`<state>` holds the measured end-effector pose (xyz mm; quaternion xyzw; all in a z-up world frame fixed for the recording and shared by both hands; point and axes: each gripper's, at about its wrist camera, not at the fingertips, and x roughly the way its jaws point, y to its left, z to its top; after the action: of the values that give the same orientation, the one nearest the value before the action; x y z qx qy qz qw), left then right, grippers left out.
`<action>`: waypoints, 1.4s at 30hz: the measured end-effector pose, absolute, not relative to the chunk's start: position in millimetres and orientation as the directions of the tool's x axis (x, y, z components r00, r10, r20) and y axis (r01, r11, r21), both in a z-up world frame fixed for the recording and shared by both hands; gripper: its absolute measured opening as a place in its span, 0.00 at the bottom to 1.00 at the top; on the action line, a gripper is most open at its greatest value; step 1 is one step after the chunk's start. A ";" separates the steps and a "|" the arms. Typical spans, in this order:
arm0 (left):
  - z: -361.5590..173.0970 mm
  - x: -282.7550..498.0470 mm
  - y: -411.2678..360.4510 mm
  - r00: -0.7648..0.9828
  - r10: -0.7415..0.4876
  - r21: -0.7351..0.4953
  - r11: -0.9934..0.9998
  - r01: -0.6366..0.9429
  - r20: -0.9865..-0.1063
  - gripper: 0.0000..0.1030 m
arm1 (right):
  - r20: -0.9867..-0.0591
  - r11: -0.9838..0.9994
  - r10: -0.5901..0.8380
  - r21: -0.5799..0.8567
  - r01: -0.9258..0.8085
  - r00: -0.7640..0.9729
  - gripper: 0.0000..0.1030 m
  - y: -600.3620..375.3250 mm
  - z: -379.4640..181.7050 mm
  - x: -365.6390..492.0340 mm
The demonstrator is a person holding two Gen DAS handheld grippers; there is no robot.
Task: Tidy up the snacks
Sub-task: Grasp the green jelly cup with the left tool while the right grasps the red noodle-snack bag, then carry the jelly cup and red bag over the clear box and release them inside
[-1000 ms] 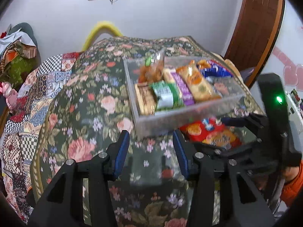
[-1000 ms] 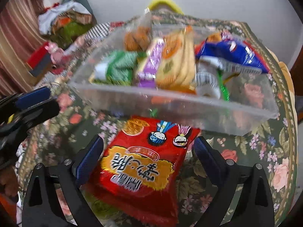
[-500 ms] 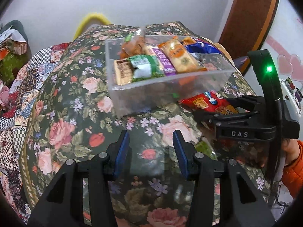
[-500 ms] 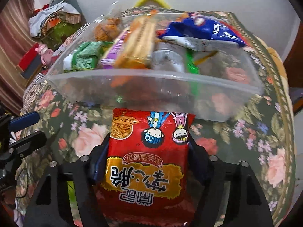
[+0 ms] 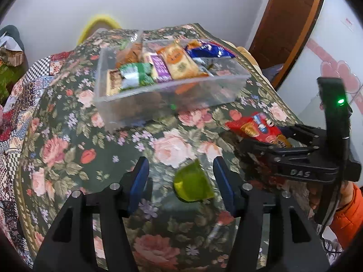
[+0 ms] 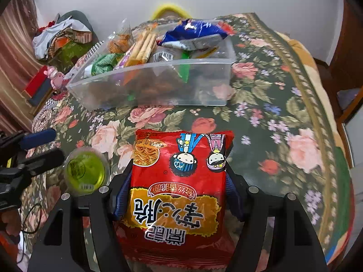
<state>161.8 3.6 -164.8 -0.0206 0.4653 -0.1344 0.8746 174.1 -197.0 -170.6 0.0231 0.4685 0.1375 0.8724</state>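
Snacks on a floral-cloth counter (image 5: 68, 149)

The clear rectangular plastic bin (image 6: 158, 86), crammed with crinkly wrapped snacks, sits at twelve o'clock. The right tongs (image 6: 179, 195) are clenched on a glossy red noodle-snack packet (image 6: 179, 181), near the bin's front wall. The left tongs (image 5: 181, 176) are spread apart around a small round translucent green jelly cup (image 5: 192, 185).

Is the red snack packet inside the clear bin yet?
Not yet. The red snack packet is clamped in the right gripper, in front of the clear bin, outside its near wall.
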 end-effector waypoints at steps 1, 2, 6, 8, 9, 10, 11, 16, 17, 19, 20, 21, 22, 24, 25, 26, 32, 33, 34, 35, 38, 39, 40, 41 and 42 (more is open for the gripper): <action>-167.4 161.7 1.2 0.523 -0.259 -0.165 0.962 0.219 -0.812 0.57 | -0.806 0.961 0.264 0.171 -0.219 0.529 0.64 -198.6 -168.5 172.2; -171.9 161.8 -1.8 0.516 -0.258 -0.166 0.962 0.218 -0.816 0.57 | -0.801 0.960 0.268 0.175 -0.220 0.534 0.64 -200.3 -166.3 170.5; -189.7 165.3 -8.4 0.479 -0.255 -0.177 0.963 0.203 -0.840 0.55 | -0.788 0.960 0.269 0.171 -0.223 0.554 0.64 -202.9 -162.3 163.9; -197.8 167.3 -11.0 0.463 -0.255 -0.181 0.963 0.198 -0.849 0.49 | -0.783 0.959 0.271 0.167 -0.230 0.559 0.64 -199.9 -160.7 162.1; -202.8 168.3 -12.6 0.450 -0.255 -0.183 0.963 0.198 -0.856 0.46 | -0.782 0.958 0.272 0.166 -0.233 0.562 0.64 -199.5 -159.9 160.5; -205.9 168.8 -13.1 0.445 -0.253 -0.182 0.963 0.197 -0.859 0.44 | -0.780 0.958 0.272 0.164 -0.235 0.564 0.64 -200.1 -159.9 159.2; -208.0 168.7 -13.3 0.448 -0.256 -0.185 0.963 0.196 -0.856 0.44 | -0.779 0.958 0.272 0.162 -0.237 0.566 0.64 -199.1 -159.5 158.8; -208.2 169.3 -12.7 0.466 -0.256 -0.188 0.964 0.189 -0.847 0.42 | -0.771 0.956 0.279 0.167 -0.240 0.573 0.64 -198.3 -155.8 157.3; -207.4 169.0 -11.9 0.469 -0.254 -0.186 0.965 0.188 -0.846 0.42 | -0.768 0.956 0.282 0.170 -0.241 0.576 0.64 -198.3 -154.5 158.3; -204.4 168.3 -10.9 0.480 -0.251 -0.180 0.965 0.189 -0.841 0.40 | -0.760 0.955 0.285 0.173 -0.240 0.584 0.64 -198.5 -151.3 158.6; -201.9 168.0 -10.2 0.490 -0.248 -0.177 0.966 0.188 -0.836 0.39 | -0.756 0.954 0.288 0.176 -0.241 0.588 0.64 -198.6 -149.3 159.4; -198.4 167.3 -8.1 0.499 -0.247 -0.174 0.967 0.188 -0.831 0.39 | -0.753 0.954 0.290 0.178 -0.241 0.591 0.64 -198.6 -147.9 160.0; -196.0 166.8 -7.6 0.507 -0.245 -0.171 0.967 0.188 -0.826 0.39 | -0.748 0.954 0.290 0.179 -0.240 0.597 0.64 -198.6 -145.9 160.9; -189.3 166.4 -5.1 0.528 -0.241 -0.167 0.969 0.185 -0.814 0.39 | -0.739 0.953 0.294 0.182 -0.241 0.606 0.64 -198.3 -141.8 163.4; -186.5 167.1 -4.1 0.534 -0.244 -0.170 0.968 0.184 -0.810 0.39 | -0.734 0.953 0.295 0.182 -0.241 0.612 0.64 -197.9 -139.5 165.0; -182.6 167.7 -2.7 0.539 -0.248 -0.175 0.967 0.184 -0.805 0.39 | -0.730 0.953 0.295 0.181 -0.242 0.617 0.64 -197.4 -137.1 166.8; -151.9 177.8 7.7 0.600 -0.242 -0.166 0.969 0.181 -0.763 0.39 | -0.697 0.952 0.299 0.171 -0.254 0.652 0.64 -191.2 -120.4 183.4; -145.0 181.4 10.5 0.613 -0.242 -0.166 0.970 0.179 -0.753 0.39 | -0.690 0.952 0.301 0.170 -0.257 0.659 0.64 -190.0 -117.3 186.4; -140.2 184.8 11.9 0.622 -0.241 -0.166 0.970 0.177 -0.745 0.39 | -0.682 0.951 0.302 0.167 -0.260 0.666 0.64 -188.9 -113.6 190.3; -134.7 189.3 13.4 0.633 -0.239 -0.166 0.971 0.174 -0.736 0.39 | -0.673 0.951 0.301 0.164 -0.261 0.676 0.64 -186.9 -109.0 195.3; -123.7 201.8 16.6 0.658 -0.231 -0.163 0.973 0.164 -0.717 0.39 | -0.655 0.950 0.305 0.161 -0.266 0.692 0.64 -184.0 -101.5 207.6; -120.0 207.3 18.3 0.666 -0.226 -0.160 0.974 0.159 -0.711 0.39 | -0.648 0.951 0.303 0.157 -0.267 0.699 0.64 -183.1 -98.5 212.8; -118.4 212.7 19.4 0.671 -0.223 -0.158 0.975 0.157 -0.707 0.39 | -0.644 0.951 0.302 0.154 -0.267 0.703 0.64 -182.3 -97.1 215.8; -115.4 219.2 20.3 0.678 -0.219 -0.154 0.976 0.156 -0.702 0.39 | -0.639 0.952 0.300 0.150 -0.268 0.708 0.64 -180.7 -94.7 221.3; -113.9 223.2 20.0 0.683 -0.215 -0.149 0.977 0.155 -0.698 0.39 | -0.635 0.951 0.301 0.147 -0.270 0.711 0.64 -179.5 -92.8 225.7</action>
<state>223.2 20.0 -113.9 -0.0389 0.3853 -0.1011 0.9164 225.7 -179.5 -92.8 0.0218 0.3471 0.1543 0.9248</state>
